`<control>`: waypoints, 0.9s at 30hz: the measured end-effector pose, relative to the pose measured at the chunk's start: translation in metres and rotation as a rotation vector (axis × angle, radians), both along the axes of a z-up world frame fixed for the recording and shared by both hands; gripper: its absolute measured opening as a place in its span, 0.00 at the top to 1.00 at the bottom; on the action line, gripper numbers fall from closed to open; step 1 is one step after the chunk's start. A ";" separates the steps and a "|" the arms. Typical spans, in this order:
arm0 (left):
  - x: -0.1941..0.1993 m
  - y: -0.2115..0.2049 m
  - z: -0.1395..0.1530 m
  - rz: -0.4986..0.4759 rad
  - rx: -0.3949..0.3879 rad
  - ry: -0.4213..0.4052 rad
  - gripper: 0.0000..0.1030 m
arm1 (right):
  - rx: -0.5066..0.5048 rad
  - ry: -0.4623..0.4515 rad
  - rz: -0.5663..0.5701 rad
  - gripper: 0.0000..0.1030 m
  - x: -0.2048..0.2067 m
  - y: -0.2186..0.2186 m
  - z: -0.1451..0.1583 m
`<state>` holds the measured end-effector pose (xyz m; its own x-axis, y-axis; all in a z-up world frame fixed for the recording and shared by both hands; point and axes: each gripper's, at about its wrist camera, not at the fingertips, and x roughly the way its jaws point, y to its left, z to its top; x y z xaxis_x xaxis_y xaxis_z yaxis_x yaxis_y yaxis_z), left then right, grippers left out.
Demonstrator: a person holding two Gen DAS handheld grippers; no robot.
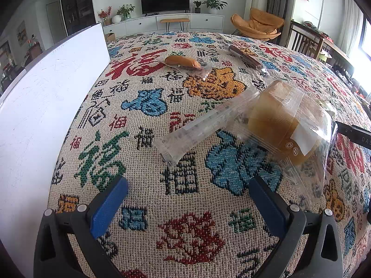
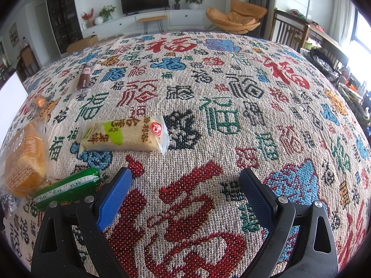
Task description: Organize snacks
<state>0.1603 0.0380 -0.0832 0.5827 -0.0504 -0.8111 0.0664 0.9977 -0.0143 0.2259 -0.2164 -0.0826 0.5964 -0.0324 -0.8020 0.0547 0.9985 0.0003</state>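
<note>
In the left wrist view a wrapped bread loaf [image 1: 287,125] in clear film lies on the patterned cloth, just ahead and right of my open left gripper [image 1: 187,197]. Farther off lie a small orange bun [image 1: 182,61] and a brown snack bar [image 1: 244,56]. The right wrist view shows a rice cracker pack [image 2: 124,136] ahead and left of my open right gripper [image 2: 185,190]. A green sausage [image 2: 67,191] lies beside the left finger, next to the bread loaf [image 2: 23,162]. The brown bar [image 2: 85,77] and the orange bun [image 2: 40,102] sit far left. Neither gripper holds anything.
A white box [image 1: 46,106] stands on the table's left side, its wall close to my left gripper. The woven cloth [image 2: 231,115] covers the whole table. Wooden chairs [image 1: 306,39] stand at the far right edge, with a TV unit and an orange armchair beyond.
</note>
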 end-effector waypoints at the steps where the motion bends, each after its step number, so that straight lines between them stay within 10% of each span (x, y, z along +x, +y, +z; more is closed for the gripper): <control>1: 0.000 0.000 0.000 0.000 0.000 0.000 0.00 | 0.000 0.000 0.000 0.07 0.000 0.000 0.000; 27: 0.002 0.013 0.006 -0.099 -0.072 0.036 0.00 | 0.000 0.000 0.000 0.07 0.000 0.000 0.000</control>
